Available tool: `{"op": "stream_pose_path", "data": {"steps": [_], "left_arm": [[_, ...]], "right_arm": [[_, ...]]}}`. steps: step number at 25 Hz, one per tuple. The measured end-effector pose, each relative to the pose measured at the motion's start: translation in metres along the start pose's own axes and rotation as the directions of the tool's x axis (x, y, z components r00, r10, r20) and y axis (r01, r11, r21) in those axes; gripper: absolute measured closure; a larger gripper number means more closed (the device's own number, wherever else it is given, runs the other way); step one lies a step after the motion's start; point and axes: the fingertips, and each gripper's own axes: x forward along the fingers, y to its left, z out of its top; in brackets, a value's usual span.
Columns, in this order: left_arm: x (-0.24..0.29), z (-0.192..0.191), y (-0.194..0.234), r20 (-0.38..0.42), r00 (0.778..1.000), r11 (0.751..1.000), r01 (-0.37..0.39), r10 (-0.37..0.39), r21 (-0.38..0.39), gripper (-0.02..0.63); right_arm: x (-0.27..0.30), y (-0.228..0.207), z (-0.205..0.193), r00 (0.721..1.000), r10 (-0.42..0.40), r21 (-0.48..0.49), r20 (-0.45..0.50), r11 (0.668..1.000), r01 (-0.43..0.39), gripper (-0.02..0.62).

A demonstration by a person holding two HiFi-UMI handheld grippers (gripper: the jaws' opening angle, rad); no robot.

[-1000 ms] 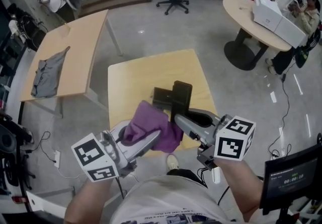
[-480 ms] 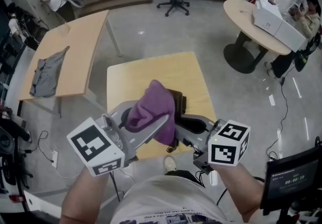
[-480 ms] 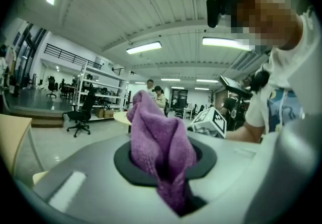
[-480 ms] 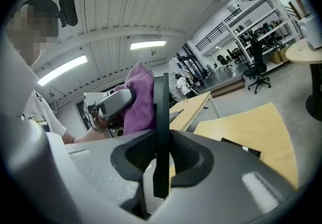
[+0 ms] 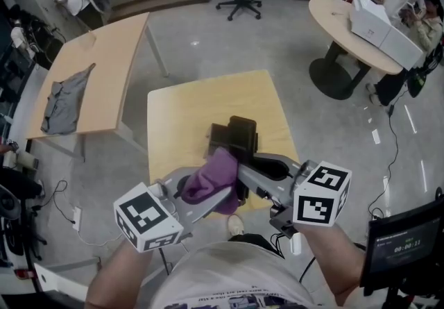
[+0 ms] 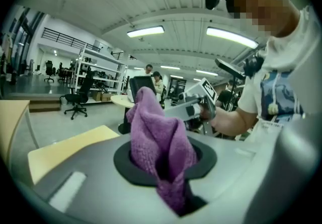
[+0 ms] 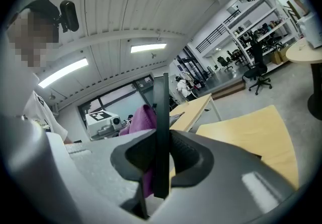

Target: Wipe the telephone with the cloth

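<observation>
– Progress?
– Wiping seems under way. The left gripper [image 6: 163, 163] clamps the cloth [image 6: 157, 132] at the telephone [image 7: 161, 117], which the right gripper [image 7: 162, 163] grips above the table [image 5: 182, 107]. I think most sides remain.

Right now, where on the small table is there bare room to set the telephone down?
The far half of the table is bare, from the telephone to the far edge; so is its left strip. The near edge is crowded: cloth, left gripper, right gripper.

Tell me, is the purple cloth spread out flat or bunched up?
Bunched up. The purple cloth rises as a crumpled, folded wad, pinched between the jaws of the left hand-held gripper.
</observation>
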Motion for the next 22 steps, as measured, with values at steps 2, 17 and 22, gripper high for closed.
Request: {"op": "stream_pose_path", "data": {"steps": [2, 17, 22], "left_arm": [[0.001, -0.013, -0.005, -0.026, 1.0, 1.0, 0.013, -0.013, -0.02, 0.52], [-0.036, 0.057, 0.021, 0.135, 0.99, 0.999, -0.044, 0.044, -0.005, 0.52], [-0.035, 0.08, 0.031, 0.159, 0.986, 0.999, -0.04, 0.037, 0.014, 0.52]], "right_arm": [[-0.001, 0.001, 0.004, 1.0, 0.006, 0.001, 0.007, 1.0, -0.006, 0.518], [-0.004, 0.021, -0.005, 0.992, 0.117, -0.016, -0.037, 0.993, -0.118, 0.518], [0.001, 0.03, -0.009, 0.987, 0.15, -0.016, -0.05, 0.988, -0.151, 0.518]]}}
